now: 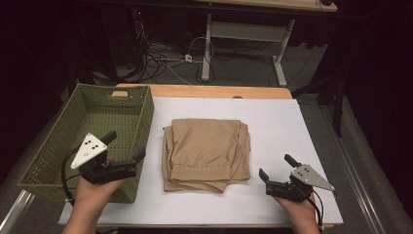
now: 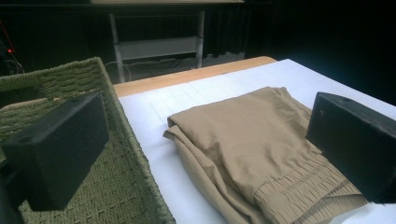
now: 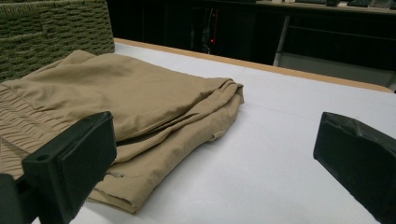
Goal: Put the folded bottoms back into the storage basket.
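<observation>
A folded tan garment (image 1: pixel 205 153) with an elastic waistband lies in the middle of the white table cover (image 1: pixel 277 126). A green woven basket (image 1: pixel 48 156) stands at the left, empty. My left gripper (image 1: pixel 125 146) hovers over the basket's near right corner, open, with nothing between its jaws. My right gripper (image 1: pixel 276 167) rests low near the front right of the table, to the right of the garment, open and holding nothing. The left gripper view has the garment (image 2: pixel 247 140) ahead and the basket (image 2: pixel 112 186) at left. In the right gripper view the garment (image 3: pixel 116 98) lies left of centre.
A wooden table edge (image 1: pixel 204 90) borders the far side of the white cover. Beyond it are cables (image 1: pixel 160 53) on the floor and the white legs of another desk (image 1: pixel 243 44). Bare white cover extends right of the garment.
</observation>
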`<state>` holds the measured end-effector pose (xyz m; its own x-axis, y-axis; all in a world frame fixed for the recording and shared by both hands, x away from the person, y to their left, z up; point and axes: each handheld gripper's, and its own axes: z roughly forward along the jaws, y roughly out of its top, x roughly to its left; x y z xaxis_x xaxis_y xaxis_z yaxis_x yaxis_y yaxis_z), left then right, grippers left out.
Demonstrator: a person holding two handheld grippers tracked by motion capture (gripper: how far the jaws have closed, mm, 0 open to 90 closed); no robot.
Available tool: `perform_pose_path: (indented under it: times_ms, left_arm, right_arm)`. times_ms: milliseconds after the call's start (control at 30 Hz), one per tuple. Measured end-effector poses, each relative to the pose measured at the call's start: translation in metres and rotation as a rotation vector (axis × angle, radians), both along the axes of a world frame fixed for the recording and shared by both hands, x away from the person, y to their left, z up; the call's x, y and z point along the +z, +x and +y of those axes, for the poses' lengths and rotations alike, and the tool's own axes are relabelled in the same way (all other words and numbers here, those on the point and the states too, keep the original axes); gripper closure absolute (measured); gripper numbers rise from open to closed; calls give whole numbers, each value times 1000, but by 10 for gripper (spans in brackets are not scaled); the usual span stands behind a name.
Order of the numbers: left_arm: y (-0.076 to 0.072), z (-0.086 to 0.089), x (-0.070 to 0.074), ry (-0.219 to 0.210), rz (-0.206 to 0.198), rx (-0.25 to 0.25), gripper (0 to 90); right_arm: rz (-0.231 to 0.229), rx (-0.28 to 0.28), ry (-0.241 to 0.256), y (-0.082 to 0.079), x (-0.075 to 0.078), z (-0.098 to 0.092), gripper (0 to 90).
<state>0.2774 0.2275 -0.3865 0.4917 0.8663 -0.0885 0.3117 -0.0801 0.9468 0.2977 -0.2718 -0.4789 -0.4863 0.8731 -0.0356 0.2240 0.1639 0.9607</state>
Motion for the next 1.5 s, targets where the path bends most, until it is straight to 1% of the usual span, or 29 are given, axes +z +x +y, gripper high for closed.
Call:
perform_pose_path:
  times_ms: [33,100,133,233,267,300,467,500,600,733,767,800,867,1000,1033,1067,1100,1133,1167,1200,1233,1267,1300,1333,1367,1400,1433,1467,1500]
  left_arm:
    - [-1,-2,2,-5,1,12,0]
    - [-1,-3,3,-6,-2,12,0]
    - [-2,-5,4,4,-6,13,0]
    - [-4,-7,5,-8,-4,-1,0]
    - [-5,-9,6,-11,-1,-8,0]
    - [-8,-14,7,0,13,-20,0]
    - [-13,-25,12,4,-1,-50,0]
    - [-14,-33,13,-1,-2,-76,0]
    - [-14,-43,11,5,6,-106,0]
    - [-14,-53,6,19,16,-122,0]
    - [-13,-60,1,16,31,-143,0]
    - [-13,-60,1,16,31,-143,0]
    - [-11,-73,-6,14,52,-165,0]
    - [-6,-93,-24,45,103,-206,0]
    - [-4,-98,-29,59,111,-214,0]
    - [-4,-98,-29,59,111,-214,0]
    - [-3,-103,-35,78,116,-220,0]
    - [-2,-108,-42,97,127,-216,0]
    - [0,-115,-53,128,168,-229,0]
    - [0,-115,-53,128,168,-229,0]
    - [-1,-118,-58,142,179,-231,0]
    - [-1,-122,-67,179,220,-234,0]
    - [-1,-122,-67,179,220,-234,22]
    - [-4,-119,-73,176,238,-238,104]
    - [-4,-119,-73,176,238,-238,227]
    - [-7,-116,-76,173,228,-227,227]
    - [-11,-111,-83,181,249,-200,377]
    - [-11,-111,-83,181,249,-200,418]
    - [-14,-109,-87,199,260,-182,463]
  right_arm:
    - [1,0,-3,0,0,0,2]
    - [1,2,-24,0,-1,1,2]
    - [-1,4,-28,0,-1,2,2]
    - [2,12,-29,0,0,3,2]
    - [2,12,-29,0,0,3,2]
    - [-5,14,-44,-2,1,5,2]
    - [-6,22,-52,-5,3,8,3]
    - [-14,25,-70,-6,3,9,3]
    - [-10,28,-61,-5,3,10,3]
    - [-5,25,-61,-4,3,10,3]
    - [-7,27,-56,-3,3,11,3]
    - [-7,27,-56,-3,3,11,3]
    - [10,33,-59,0,1,13,7]
    - [36,54,-59,6,-1,16,48]
    - [44,59,-62,8,-2,16,64]
    - [52,64,-65,9,-2,17,82]
    - [52,64,-65,9,-2,17,82]
    - [77,66,-70,12,-4,19,133]
    - [86,72,-65,14,-4,20,157]
    - [98,75,-70,15,-5,22,163]
    - [110,76,-75,17,-5,24,185]
    - [127,82,-72,18,-6,25,219]
    - [142,91,-72,20,-7,27,237]
    - [158,92,-73,21,-7,29,261]
    - [158,92,-73,21,-7,29,261]
    - [177,93,-79,22,-8,30,303]
    - [209,98,-93,24,-7,34,398]
    - [209,98,-93,24,-7,34,398]
    - [223,95,-95,26,-6,37,473]
